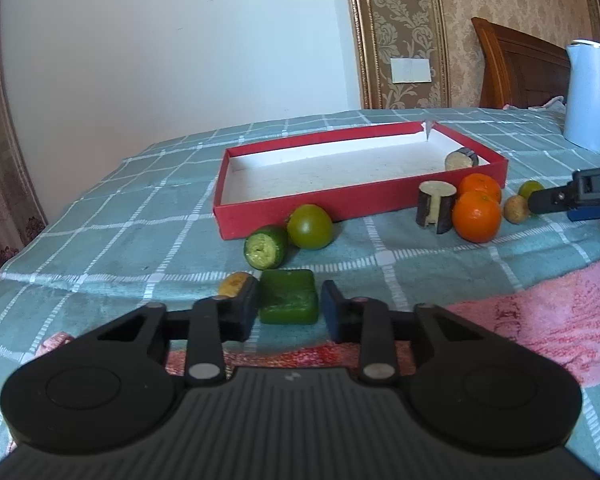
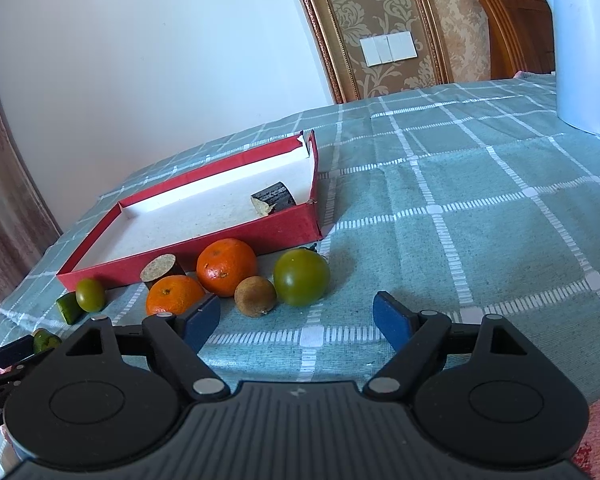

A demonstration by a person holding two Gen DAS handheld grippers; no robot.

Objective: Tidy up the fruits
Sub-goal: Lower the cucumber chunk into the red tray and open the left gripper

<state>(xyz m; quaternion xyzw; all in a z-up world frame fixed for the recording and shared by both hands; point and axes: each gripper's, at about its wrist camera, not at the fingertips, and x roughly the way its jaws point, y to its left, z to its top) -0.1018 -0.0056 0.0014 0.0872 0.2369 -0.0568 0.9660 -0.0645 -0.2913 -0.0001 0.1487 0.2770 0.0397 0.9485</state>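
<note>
A red box (image 1: 364, 196) with a white floor lies on the checked cloth and holds one dark-skinned cut piece (image 1: 461, 158). In front of it lie a green tomato (image 1: 310, 227), a cut cucumber end (image 1: 265, 247), a green block (image 1: 288, 296), a small yellow-brown fruit (image 1: 234, 283), a dark cut piece (image 1: 436, 207), two oranges (image 1: 477, 216) and a small brown fruit (image 1: 516, 209). My left gripper (image 1: 289, 312) is open around the green block. My right gripper (image 2: 300, 322) is open and empty, just short of a brown fruit (image 2: 255, 295) and a green tomato (image 2: 301, 277).
A white kettle (image 1: 590, 98) stands at the back right of the cloth. A pink towel (image 1: 556, 312) lies at the near right edge. A wooden headboard (image 1: 516, 68) and wall are behind the box (image 2: 204, 248).
</note>
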